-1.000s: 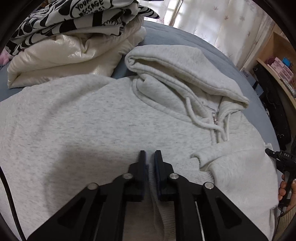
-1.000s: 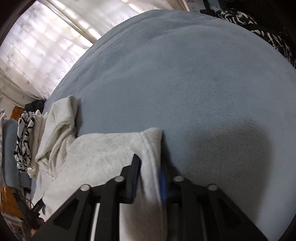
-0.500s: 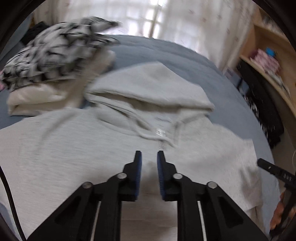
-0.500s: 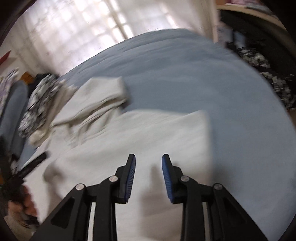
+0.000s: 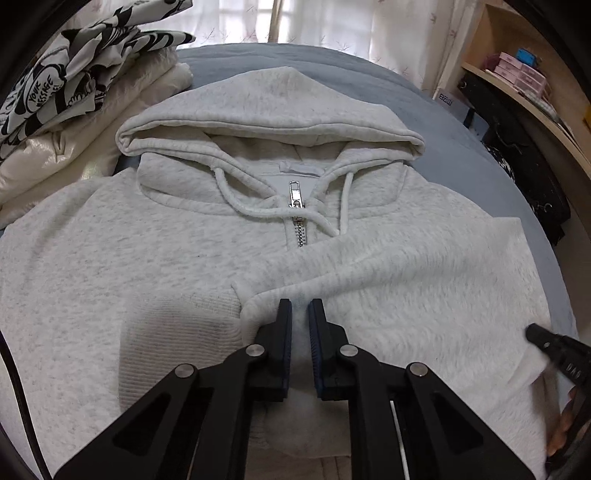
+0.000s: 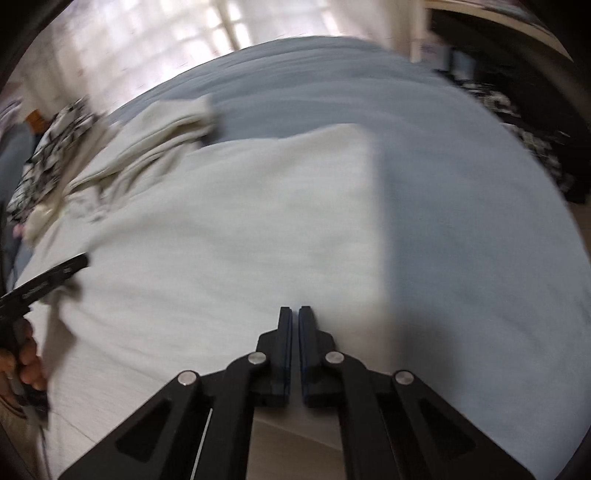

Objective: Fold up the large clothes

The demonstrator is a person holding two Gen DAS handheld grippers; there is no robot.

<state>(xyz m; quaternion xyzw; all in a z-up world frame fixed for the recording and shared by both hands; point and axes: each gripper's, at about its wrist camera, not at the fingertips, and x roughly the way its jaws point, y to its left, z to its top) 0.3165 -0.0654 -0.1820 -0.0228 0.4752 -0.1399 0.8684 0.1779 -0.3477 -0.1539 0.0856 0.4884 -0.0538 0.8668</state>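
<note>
The grey hoodie (image 5: 166,266) lies flat on the blue bed (image 5: 461,140); left gripper (image 5: 300,314) hovers over its folded sleeve, jaws narrowly apart — right gripper (image 6: 295,317) nearly closed, holding nothing, near the hoodie's right edge

A home bedroom: blue-covered bed (image 5: 424,110), curtained window (image 5: 314,18), cluttered shelf (image 5: 524,85).

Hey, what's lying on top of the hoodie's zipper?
The folded-in sleeve crosses the zipper; its ribbed cuff lies beyond. Drawstrings drape over the pull. The lower zipper is hidden.
</note>
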